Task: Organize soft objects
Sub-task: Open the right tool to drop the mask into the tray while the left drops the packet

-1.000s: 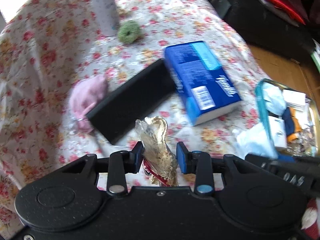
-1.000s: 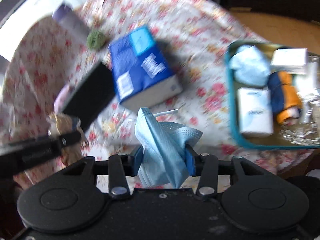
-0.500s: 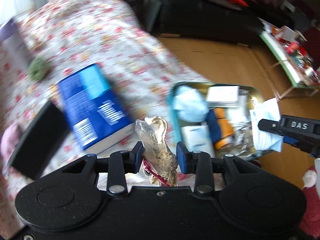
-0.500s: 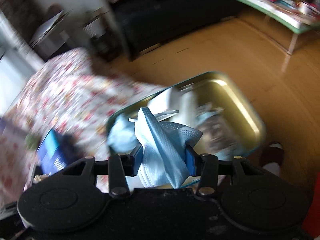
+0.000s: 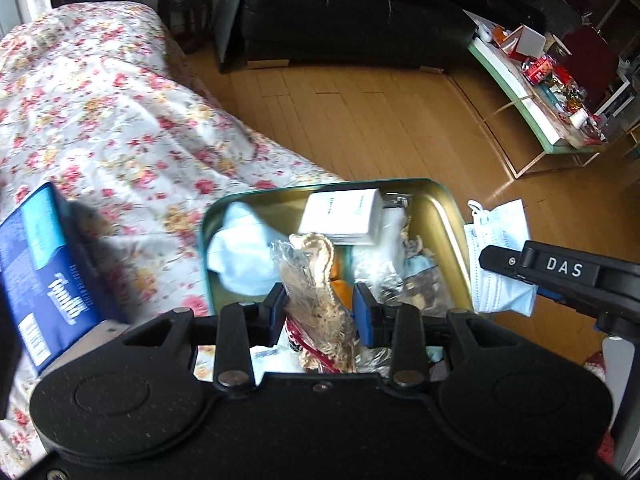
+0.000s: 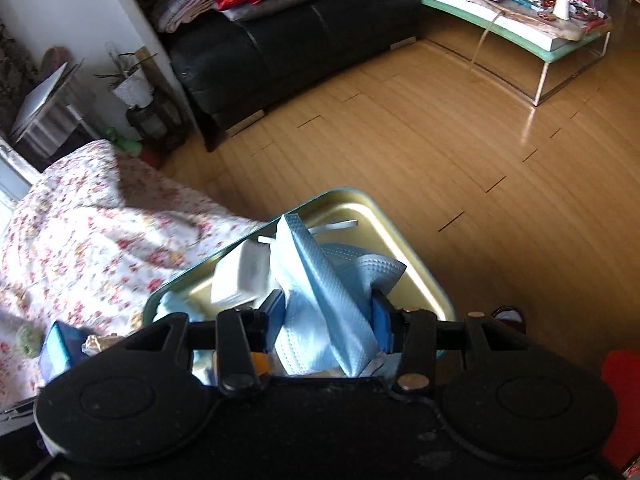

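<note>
My left gripper [image 5: 320,312] is shut on a beige knitted item in clear wrap [image 5: 316,280] and holds it over the near part of the teal-rimmed gold tin [image 5: 448,216]. The tin holds a white packet [image 5: 344,216], a pale blue cloth [image 5: 240,248] and other soft items. My right gripper [image 6: 328,316] is shut on a blue face mask [image 6: 324,280], above the tin [image 6: 416,256]. In the left wrist view the right gripper's finger and the mask [image 5: 500,256] hang at the tin's right edge.
The tin sits at the edge of the floral-covered bed [image 5: 100,120]. A blue tissue pack [image 5: 44,272] lies left of it. Wooden floor [image 6: 440,140], a black sofa [image 6: 288,40] and a low cluttered table [image 6: 520,12] lie beyond.
Both grippers swung from the bed's middle to the tin, each carrying its item. The tissue pack and black case slid to the left of view.
</note>
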{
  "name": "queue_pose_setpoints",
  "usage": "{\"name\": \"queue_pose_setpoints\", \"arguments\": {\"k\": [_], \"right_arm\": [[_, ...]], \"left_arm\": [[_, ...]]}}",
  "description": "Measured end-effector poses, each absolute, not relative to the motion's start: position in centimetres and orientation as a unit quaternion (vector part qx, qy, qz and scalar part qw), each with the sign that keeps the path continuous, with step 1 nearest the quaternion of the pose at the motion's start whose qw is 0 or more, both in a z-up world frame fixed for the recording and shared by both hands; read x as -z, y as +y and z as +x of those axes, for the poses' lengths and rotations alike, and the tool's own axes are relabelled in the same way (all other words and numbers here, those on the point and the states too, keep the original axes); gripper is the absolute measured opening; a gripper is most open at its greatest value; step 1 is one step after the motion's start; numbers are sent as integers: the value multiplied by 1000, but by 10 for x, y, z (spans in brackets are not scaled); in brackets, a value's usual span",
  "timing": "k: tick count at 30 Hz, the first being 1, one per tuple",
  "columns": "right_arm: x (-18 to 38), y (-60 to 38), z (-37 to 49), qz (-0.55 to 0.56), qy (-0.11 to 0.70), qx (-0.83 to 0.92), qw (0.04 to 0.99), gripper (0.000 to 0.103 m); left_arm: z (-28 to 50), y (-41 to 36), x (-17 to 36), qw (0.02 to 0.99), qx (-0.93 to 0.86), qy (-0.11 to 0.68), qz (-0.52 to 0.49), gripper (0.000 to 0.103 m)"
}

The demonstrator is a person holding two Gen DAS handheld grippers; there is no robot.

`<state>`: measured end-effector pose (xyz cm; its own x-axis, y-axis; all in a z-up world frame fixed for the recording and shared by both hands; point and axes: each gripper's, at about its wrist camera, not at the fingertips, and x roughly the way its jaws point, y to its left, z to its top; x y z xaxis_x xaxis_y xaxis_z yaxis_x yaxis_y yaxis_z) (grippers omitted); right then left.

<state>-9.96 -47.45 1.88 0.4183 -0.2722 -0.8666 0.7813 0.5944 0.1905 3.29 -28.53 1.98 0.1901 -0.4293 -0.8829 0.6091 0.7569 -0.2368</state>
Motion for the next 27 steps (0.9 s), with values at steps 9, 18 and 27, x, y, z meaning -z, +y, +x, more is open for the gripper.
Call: {"name": "queue_pose_setpoints", "arguments": {"k": [9, 18, 27], "right_arm": [[-2, -503, -86, 298, 447, 338, 773, 46], [4, -505, -77, 296, 438, 328, 783, 56], [-3, -500, -90, 303, 433, 333, 781, 56]], "left_arm": [[34, -326, 6, 741, 349, 567, 90, 36], [37, -326, 9, 753, 341, 555, 93, 65], [34, -304, 8, 771, 316, 542, 107, 65]]}}
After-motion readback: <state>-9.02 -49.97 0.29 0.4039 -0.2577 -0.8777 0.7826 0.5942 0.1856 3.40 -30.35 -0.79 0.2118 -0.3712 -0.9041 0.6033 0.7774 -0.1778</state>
